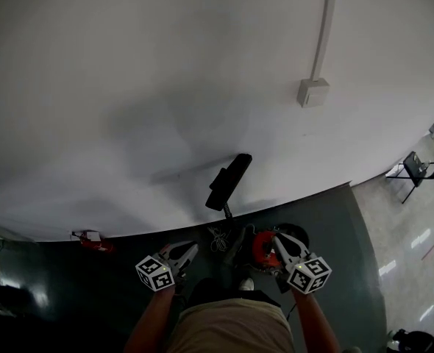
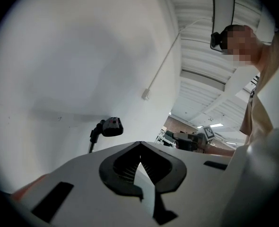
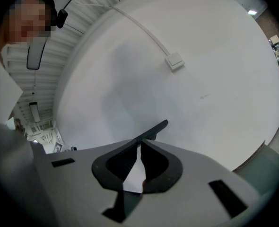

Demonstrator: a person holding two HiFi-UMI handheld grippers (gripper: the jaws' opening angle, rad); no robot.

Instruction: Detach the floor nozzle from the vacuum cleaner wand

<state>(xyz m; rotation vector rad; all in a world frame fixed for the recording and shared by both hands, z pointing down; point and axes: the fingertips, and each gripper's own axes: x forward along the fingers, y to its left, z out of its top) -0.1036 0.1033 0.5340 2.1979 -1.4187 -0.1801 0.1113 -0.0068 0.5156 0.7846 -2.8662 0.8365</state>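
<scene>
**Both grippers shut on nothing, nozzle ahead by the wall**

Nearest me, my left gripper (image 1: 187, 250) and my right gripper (image 1: 282, 243) are both closed. Their jaw tips meet and nothing sits between them. Each one carries a cube (image 1: 154, 273) printed with black-and-white square markers.

Between the two grippers, closer to the right one, the red and black vacuum cleaner body (image 1: 265, 248) sits on the dark floor (image 1: 70, 289). Just beyond it the wand (image 2: 91, 144) rises to the floor nozzle (image 1: 229, 181). The nozzle is a black bar seated on the wand's end, tilted, in front of the white wall (image 1: 129, 87).

The dark floor meets the wall along one long line and stretches wide to my left. A small red thing (image 1: 92, 239) lies there at the foot of the wall. To my right the dark floor stops at an edge and paler floor begins, with a black chair (image 1: 415, 169) far off. High on the wall a pale box (image 1: 313, 93) hangs from a conduit (image 1: 325, 20).
</scene>
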